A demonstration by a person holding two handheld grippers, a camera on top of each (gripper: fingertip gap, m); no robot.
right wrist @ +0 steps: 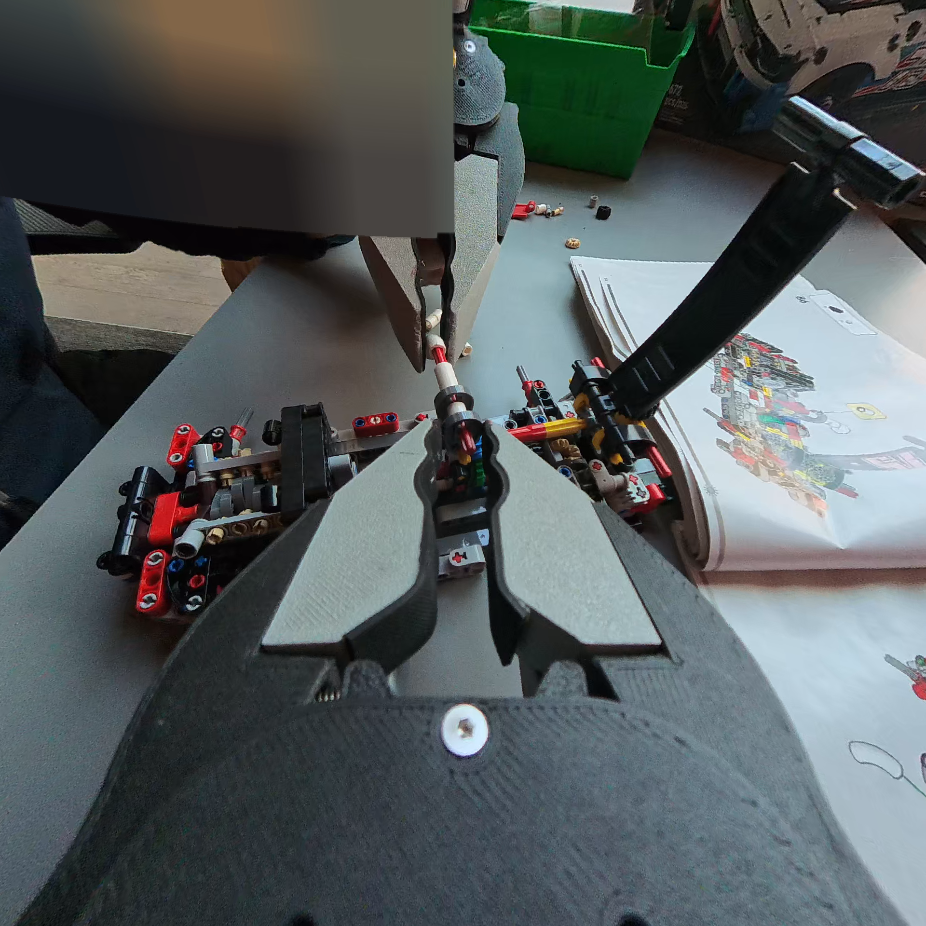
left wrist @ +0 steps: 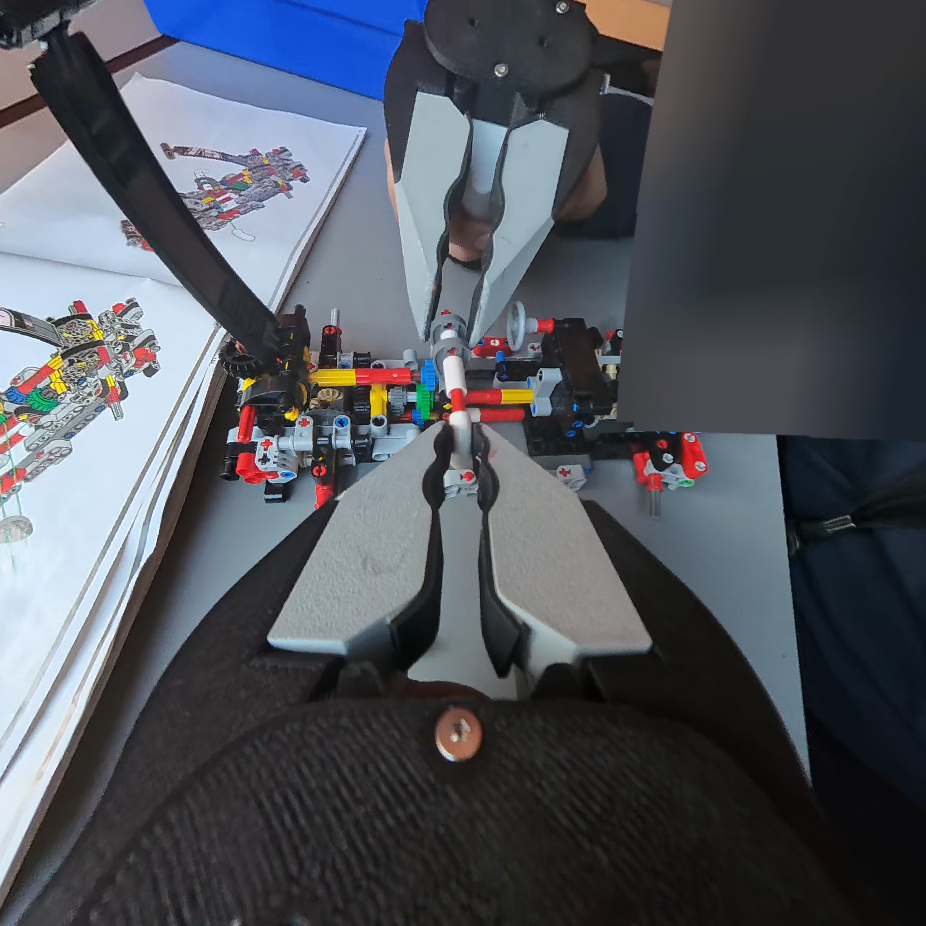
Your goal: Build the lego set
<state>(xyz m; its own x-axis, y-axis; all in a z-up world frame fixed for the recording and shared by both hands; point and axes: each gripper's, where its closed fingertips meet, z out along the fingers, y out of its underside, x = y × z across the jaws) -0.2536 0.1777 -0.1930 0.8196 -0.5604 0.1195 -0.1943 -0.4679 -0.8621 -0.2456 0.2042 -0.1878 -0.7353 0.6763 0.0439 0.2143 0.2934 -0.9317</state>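
Two tools (left wrist: pixel 460 441) (right wrist: pixel 458 431) pinch one red-white axle (left wrist: pixel 455 386) — green bin (right wrist: pixel 581 85) only right-view.

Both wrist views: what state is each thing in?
Left gripper: shut on the red axle's white-sleeved end.
Right gripper: shut on a grey bush of the same axle.
Red axle: held above the model, not seated.
Brick model: part-built, lying on the table.
Instruction booklet: open.
Green bin: open-topped.

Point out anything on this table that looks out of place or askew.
A few small loose parts lie scattered on the grey table in front of the green bin, apart from the brick model. A thin red axle with white sleeves bridges both grippers above the model. Nothing looks damaged.
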